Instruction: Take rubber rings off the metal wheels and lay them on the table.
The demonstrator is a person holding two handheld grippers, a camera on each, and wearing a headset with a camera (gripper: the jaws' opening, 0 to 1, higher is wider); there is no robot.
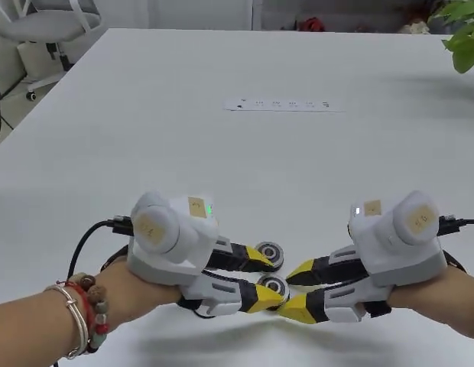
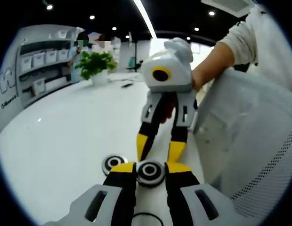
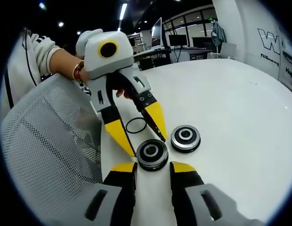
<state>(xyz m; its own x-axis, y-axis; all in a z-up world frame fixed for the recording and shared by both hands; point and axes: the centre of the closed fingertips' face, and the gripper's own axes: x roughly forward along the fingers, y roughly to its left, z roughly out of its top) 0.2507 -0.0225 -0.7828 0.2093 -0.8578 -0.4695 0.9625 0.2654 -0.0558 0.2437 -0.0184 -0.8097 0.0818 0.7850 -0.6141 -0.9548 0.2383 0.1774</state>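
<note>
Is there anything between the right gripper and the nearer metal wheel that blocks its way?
Nothing visible does. The nearer wheel lies just ahead of the right gripper, whose jaws are open. The left gripper flanks it from the far side; the other wheel sits aside.

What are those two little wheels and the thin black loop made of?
The near wheel and far wheel look metal: shiny silvery hubs, each with a matte black band, probably rubber. The loop is likely rubber: thin, dull black.

My yellow-tipped gripper (image 2: 150, 167) flanks a black-ringed metal wheel (image 2: 150, 174) on a white table (image 2: 66, 141). A matching wheel (image 2: 114, 164) lies just left. The right gripper (image 2: 158, 157) faces me, jaws spread.
</note>
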